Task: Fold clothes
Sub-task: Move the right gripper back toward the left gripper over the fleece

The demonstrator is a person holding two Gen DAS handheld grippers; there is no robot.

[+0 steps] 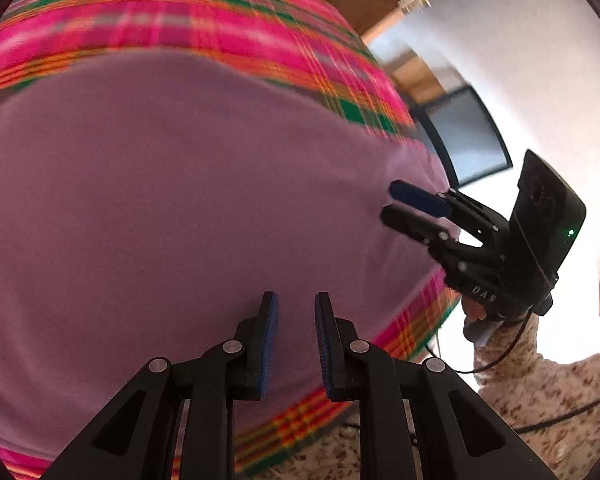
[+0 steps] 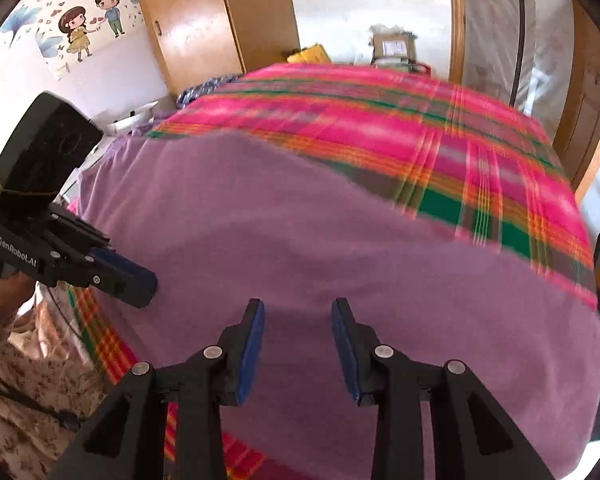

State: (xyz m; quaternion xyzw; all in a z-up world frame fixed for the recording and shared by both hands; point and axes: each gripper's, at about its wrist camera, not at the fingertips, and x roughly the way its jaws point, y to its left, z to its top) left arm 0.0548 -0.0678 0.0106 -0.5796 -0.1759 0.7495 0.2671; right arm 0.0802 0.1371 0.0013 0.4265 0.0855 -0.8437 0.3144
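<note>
We tilt both grippers downward over the purple garment (image 1: 180, 200) spread flat on the plaid blanket (image 2: 380, 108). Our left gripper (image 1: 296, 340) is slightly parted, our right gripper (image 2: 298, 344) wider; neither holds anything.

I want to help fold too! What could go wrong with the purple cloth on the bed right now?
1. Neither the left gripper nor the right gripper has any of the purple cloth between its pads, so closing now might grab nothing.
2. The pads could also pinch the plaid blanket underneath and drag it along.
3. The pictures are blurred, so a fast grab may miss the edge.
</note>
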